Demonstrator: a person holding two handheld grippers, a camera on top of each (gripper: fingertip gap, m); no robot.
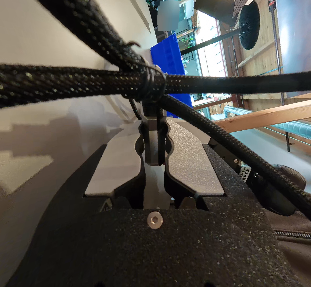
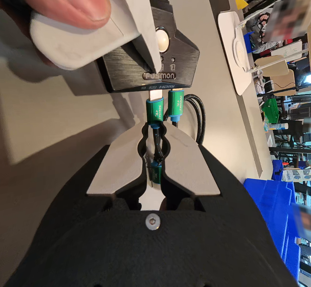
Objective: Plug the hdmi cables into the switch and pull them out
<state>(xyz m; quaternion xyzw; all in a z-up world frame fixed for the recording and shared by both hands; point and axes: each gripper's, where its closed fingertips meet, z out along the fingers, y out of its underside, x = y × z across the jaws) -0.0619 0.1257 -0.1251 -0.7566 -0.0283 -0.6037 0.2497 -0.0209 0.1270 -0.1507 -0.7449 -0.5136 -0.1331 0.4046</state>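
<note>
In the right wrist view my right gripper (image 2: 155, 124) is shut on the rear end of a green HDMI plug (image 2: 154, 110). The plug's metal tip sits at a port on the front edge of a black switch box (image 2: 181, 55). A second green plug (image 2: 175, 105) is seated in the port beside it. A white finger (image 2: 144, 31) of my left gripper lies over the box's top, with a person's thumb on it. In the left wrist view my left gripper (image 1: 154, 124) is shut on the dark switch box (image 1: 152, 140), seen edge-on. Thick black braided cables (image 1: 67, 82) cross just beyond it.
A third green plug (image 2: 156, 172) on a tied black cable lies under my right fingers, on the pale table (image 2: 50, 110). A cable loop (image 2: 200, 119) lies to the right. Blue bins (image 2: 269, 203) stand at the right, one shows in the left wrist view (image 1: 170, 60). A white pad (image 2: 232, 51) lies farther off.
</note>
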